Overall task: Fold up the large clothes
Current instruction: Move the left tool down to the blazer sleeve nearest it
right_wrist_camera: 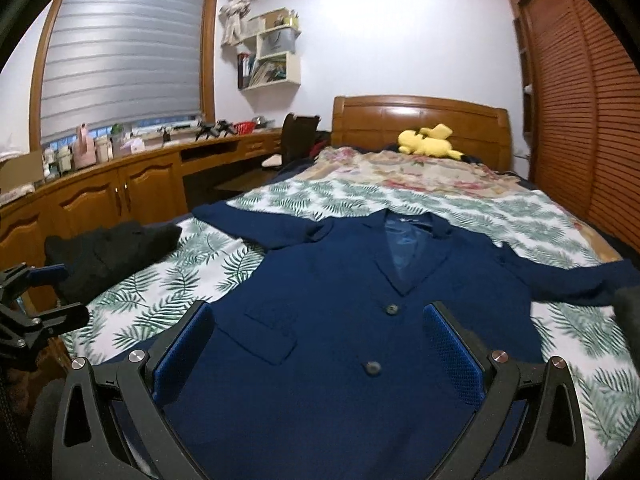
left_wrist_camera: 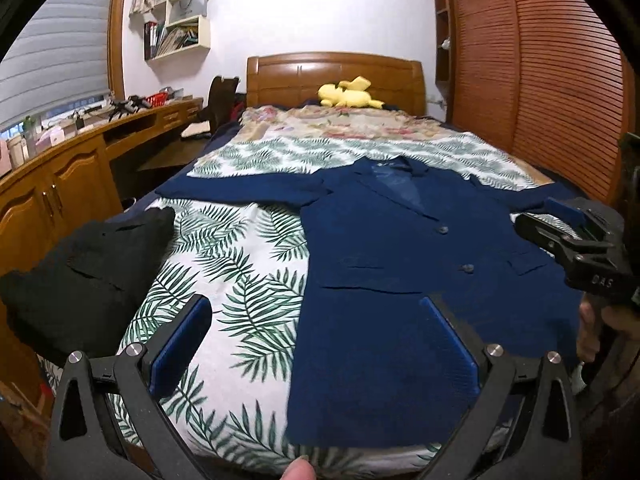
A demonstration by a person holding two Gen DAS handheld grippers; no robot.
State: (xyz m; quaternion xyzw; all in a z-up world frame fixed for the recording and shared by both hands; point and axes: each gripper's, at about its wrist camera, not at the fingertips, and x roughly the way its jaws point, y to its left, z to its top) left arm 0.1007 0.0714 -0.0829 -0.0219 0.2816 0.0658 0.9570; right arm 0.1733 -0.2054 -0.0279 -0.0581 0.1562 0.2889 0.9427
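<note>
A navy blue blazer point(left_wrist_camera: 384, 248) lies flat and face up on the bed, buttoned, both sleeves spread sideways. It also shows in the right wrist view point(right_wrist_camera: 340, 300). My left gripper point(left_wrist_camera: 316, 308) is open and empty, hovering above the blazer's lower left hem, left finger over the sheet. My right gripper point(right_wrist_camera: 320, 312) is open and empty above the blazer's lower front, near its buttons. The right gripper also shows at the right edge of the left wrist view point(left_wrist_camera: 560, 224). The left gripper shows at the left edge of the right wrist view point(right_wrist_camera: 44, 292).
The leaf-print bed sheet point(left_wrist_camera: 240, 264) covers the bed. A black garment point(left_wrist_camera: 88, 268) lies heaped at the bed's left edge. A yellow plush toy point(left_wrist_camera: 348, 94) lies by the wooden headboard. A wooden desk point(left_wrist_camera: 80, 156) runs along the left, a louvred wardrobe point(left_wrist_camera: 540, 60) on the right.
</note>
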